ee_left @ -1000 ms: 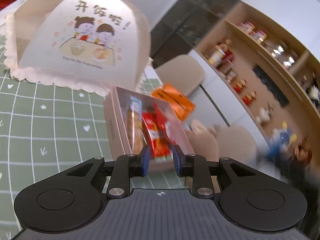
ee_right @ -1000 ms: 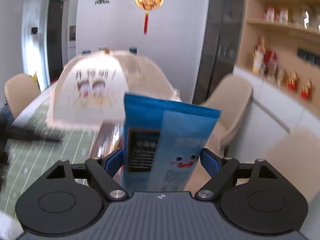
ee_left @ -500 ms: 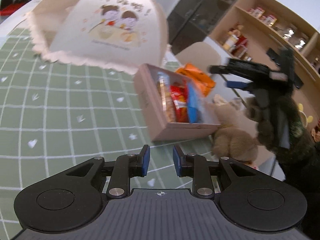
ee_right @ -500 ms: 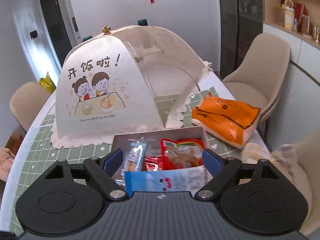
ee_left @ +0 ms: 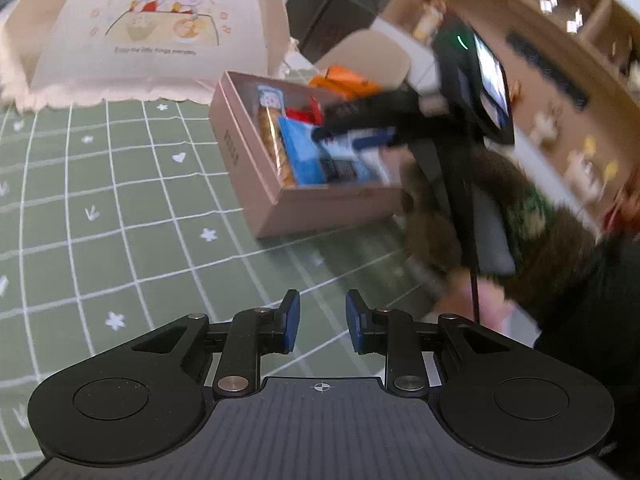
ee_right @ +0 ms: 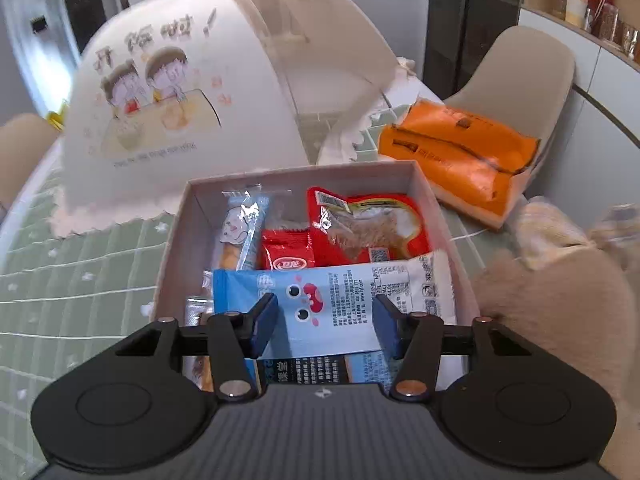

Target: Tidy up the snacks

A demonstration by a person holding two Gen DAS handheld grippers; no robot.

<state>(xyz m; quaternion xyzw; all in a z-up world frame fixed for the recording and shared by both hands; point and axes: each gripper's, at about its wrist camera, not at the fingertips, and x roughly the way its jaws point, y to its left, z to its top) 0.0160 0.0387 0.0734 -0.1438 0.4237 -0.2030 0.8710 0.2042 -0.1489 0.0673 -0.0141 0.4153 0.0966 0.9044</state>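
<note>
An open pinkish cardboard box stands on the green checked tablecloth. Inside lie a large red snack packet, a small red packet, a long biscuit pack and a blue packet with a cartoon face. My right gripper hovers just over the blue packet, which lies flat in the box's near end; its jaws are closing, and the pads do not pinch the packet. In the left wrist view the right gripper reaches into the box from the right. My left gripper is low over the cloth, narrowly open and empty.
A white mesh food cover with a cartoon print stands behind the box. An orange pack lies at the table's far right edge, with a beige chair beyond it. A fuzzy tan sleeve fills the right side.
The right gripper came down over the box with the blue packet, let it go inside, and its jaws have since narrowed. The left gripper drew back and lower, away from the box.
</note>
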